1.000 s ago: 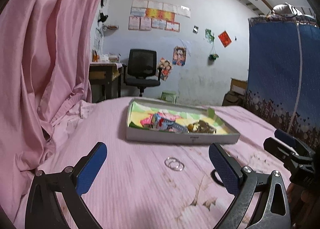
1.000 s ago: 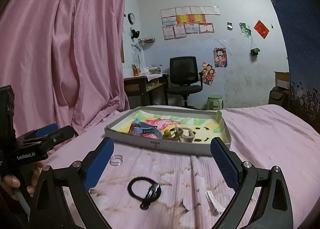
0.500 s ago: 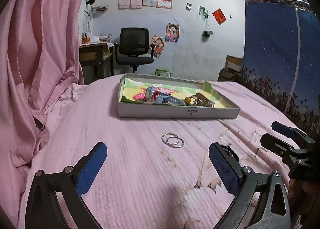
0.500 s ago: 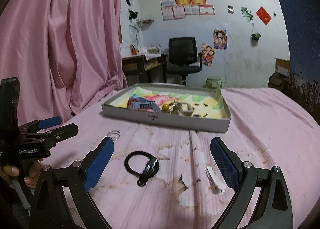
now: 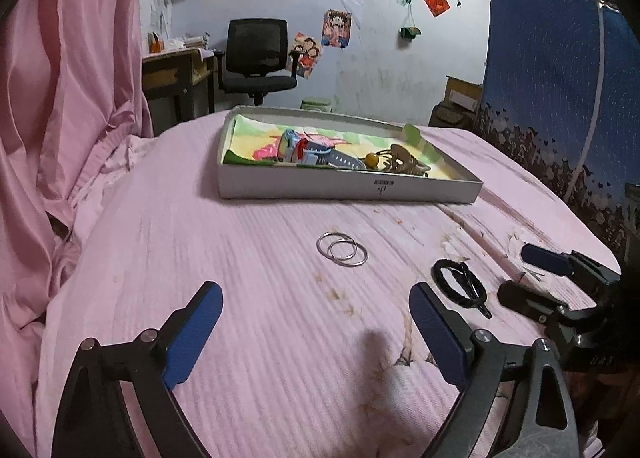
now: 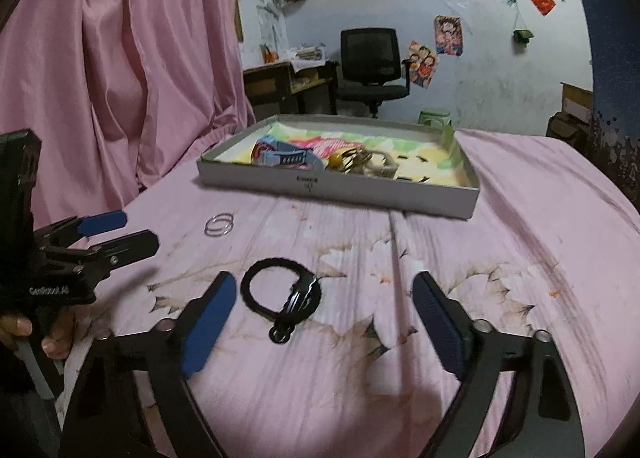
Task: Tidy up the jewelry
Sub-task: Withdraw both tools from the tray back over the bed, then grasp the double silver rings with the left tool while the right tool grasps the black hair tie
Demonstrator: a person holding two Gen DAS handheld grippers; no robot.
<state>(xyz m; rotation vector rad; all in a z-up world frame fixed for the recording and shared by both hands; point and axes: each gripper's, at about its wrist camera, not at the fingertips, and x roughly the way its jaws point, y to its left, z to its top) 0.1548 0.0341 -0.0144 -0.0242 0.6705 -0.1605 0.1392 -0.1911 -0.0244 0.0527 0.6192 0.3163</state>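
Left gripper (image 5: 316, 322) spread wide over pink bedsheet (image 5: 248, 338), jaws closing on nothing; two silver rings (image 5: 342, 255) centre frame, apart. Right gripper (image 6: 322, 300) likewise spread and closing, black hair tie (image 6: 280, 290) between its blue pads (image 6: 206, 322), untouched. Tray (image 6: 340, 194) of trinkets beyond, upper middle.

left tongs (image 5: 316, 322): closing, nothing between | silver rings (image 5: 342, 249): ahead on pink sheet (image 5: 240, 258)
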